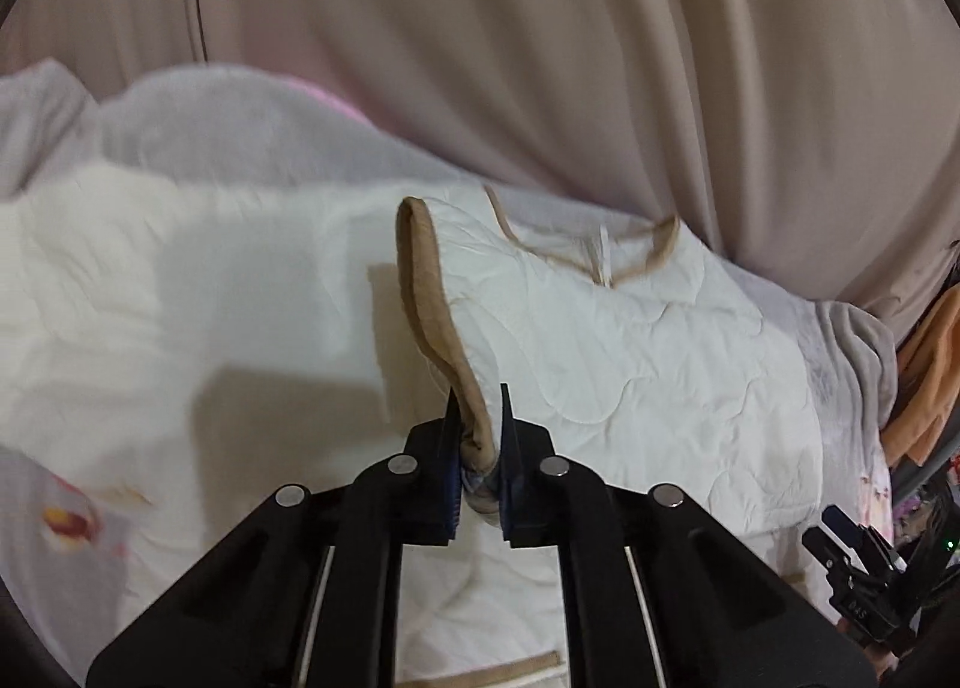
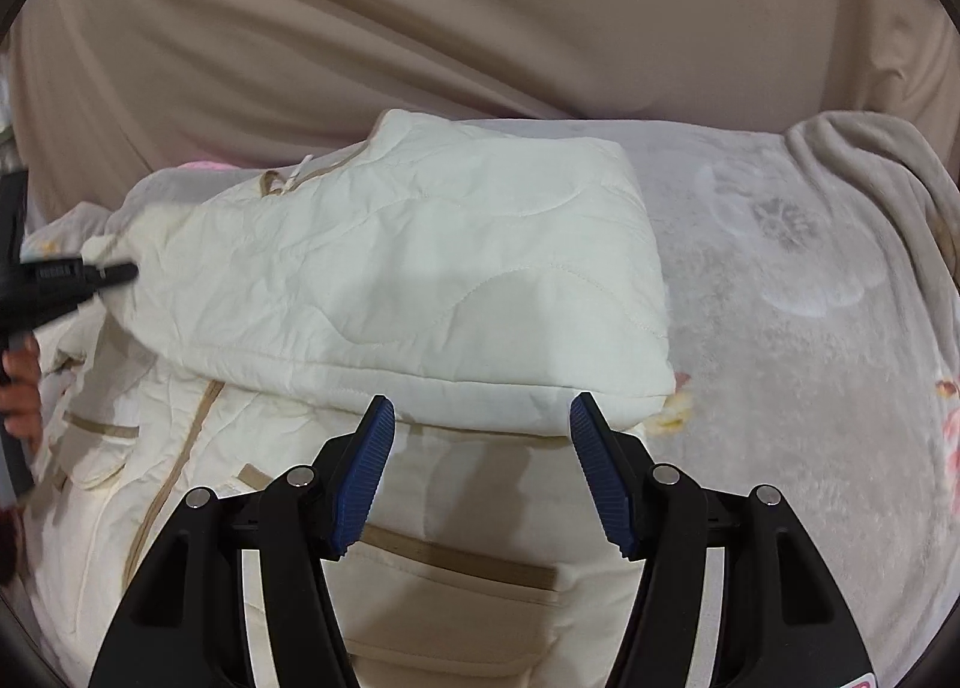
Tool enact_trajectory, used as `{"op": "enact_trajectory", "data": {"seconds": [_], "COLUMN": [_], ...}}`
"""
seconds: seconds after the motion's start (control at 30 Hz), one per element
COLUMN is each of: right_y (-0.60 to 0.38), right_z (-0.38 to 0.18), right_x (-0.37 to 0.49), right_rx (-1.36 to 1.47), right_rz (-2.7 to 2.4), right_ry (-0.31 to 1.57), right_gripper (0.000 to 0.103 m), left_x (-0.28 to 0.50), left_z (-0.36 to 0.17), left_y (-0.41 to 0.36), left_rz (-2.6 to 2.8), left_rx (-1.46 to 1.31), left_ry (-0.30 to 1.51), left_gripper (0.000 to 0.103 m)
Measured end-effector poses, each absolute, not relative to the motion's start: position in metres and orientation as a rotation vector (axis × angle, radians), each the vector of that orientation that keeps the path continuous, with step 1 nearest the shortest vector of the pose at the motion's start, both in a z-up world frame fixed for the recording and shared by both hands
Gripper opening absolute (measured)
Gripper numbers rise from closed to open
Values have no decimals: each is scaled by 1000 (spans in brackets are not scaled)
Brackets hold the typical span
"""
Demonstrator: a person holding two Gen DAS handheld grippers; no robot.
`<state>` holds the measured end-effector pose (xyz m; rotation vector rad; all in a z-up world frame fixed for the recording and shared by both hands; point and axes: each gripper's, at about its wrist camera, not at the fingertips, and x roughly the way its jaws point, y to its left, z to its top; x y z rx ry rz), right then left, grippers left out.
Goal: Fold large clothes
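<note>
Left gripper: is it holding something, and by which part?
Yes. The left gripper is shut on the tan-trimmed cuff of the cream quilted jacket. The right gripper is open, holding nothing.

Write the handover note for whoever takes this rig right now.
Left tool: shut on the tan-trimmed cuff of the cream quilted jacket.
Right tool: open, holding nothing, at the edge of the folded-over part.
Jacket lies on the grey blanket, front up, one side already folded across the body.
Left: lay the held sleeve in, then fold the rest into a compact stack.
</note>
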<state>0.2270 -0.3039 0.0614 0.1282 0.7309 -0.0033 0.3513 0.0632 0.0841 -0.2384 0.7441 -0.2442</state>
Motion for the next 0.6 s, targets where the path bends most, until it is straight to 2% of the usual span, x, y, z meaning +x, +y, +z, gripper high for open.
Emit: {"op": "enact_trajectory", "data": {"seconds": [0.13,0.27,0.4,0.5,0.57,0.6], "right_y": [-295,-295,-315,-333,-344,-346], "right_z": [58,47,36,40,41,42], "right_x": [235,245,250,261,271,276], "right_rx": [130,160,277,387,458,476], "right_rz": [24,58,76,77,65,56], "right_ry": [752,813,859,855,854,852], "right_gripper": [59,58,58,57,47,38], "left_x": [359,369,373,373,370,369], "left_z": [85,60,33,33,35,35], "left_y": [68,72,78,75,69,66], "left_rz": [-199,-154,-136,-128,-115,-108], "left_rx": [-154,-126,-127,-112,-83,-65], "left_ry": [728,765,808,801,789,783], "left_gripper": [8,8,8,8,8,8]}}
